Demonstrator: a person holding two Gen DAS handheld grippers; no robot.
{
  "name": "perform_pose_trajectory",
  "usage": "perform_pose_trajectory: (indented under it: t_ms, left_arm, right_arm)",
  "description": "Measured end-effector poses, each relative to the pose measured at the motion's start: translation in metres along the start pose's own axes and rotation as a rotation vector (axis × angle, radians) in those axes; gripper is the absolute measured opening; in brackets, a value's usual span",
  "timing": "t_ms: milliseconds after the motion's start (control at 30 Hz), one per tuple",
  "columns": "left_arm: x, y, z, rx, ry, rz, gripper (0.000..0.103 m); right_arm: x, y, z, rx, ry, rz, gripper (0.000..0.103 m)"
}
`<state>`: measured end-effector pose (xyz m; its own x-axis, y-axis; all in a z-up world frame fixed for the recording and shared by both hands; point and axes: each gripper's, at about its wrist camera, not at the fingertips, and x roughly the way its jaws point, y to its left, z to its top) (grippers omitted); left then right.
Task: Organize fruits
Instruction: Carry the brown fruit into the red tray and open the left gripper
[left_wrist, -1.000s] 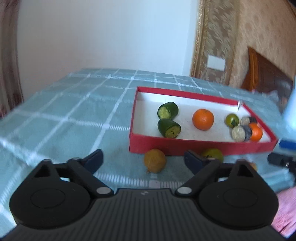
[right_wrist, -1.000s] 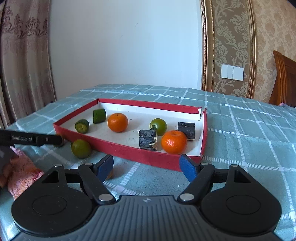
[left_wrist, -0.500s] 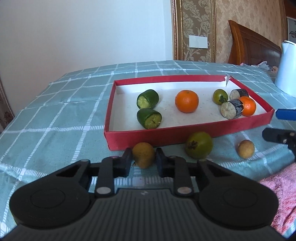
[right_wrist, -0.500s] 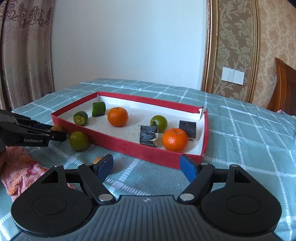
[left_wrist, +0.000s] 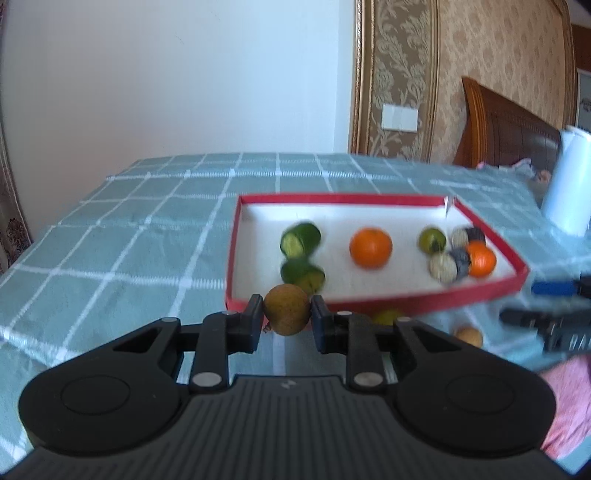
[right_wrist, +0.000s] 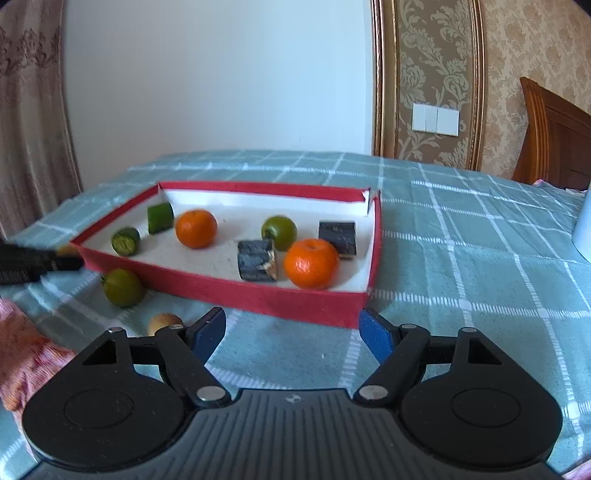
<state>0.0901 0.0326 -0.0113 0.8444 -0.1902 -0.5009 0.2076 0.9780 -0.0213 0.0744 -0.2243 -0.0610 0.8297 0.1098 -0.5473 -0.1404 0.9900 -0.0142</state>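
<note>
My left gripper (left_wrist: 287, 314) is clenched across the middle of a small brown fruit (left_wrist: 286, 308), light, round and likely thin-skinned, held just short of the red tray's (left_wrist: 424, 297) near wall, while my right gripper (right_wrist: 291, 330) hangs released.

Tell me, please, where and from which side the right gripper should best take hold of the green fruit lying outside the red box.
Probably from above, across the widest middle of the green fruit: it is round, and the red box wall stands close behind it.
</note>
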Motion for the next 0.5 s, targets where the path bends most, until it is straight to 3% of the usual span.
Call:
perform_pose_trajectory:
  t_ms: [167,267,500]
  left_arm:
    - [0.014,0.009,0.023,-0.037,-0.001,-0.002,0.025]
    - [0.029,0.01,0.03,-0.041,0.021,0.005,0.025]
    - [0.06,0.011,0.037,-0.045,0.062,0.023,0.025]
  right_arm:
    - [0.011,-0.004,-0.002,0.019,0.07,-0.013,0.08]
    - [0.011,-0.005,-0.002,0.025,0.077,-0.014,0.088]
    - [0.012,-0.001,-0.003,0.001,0.085,-0.025,0.089]
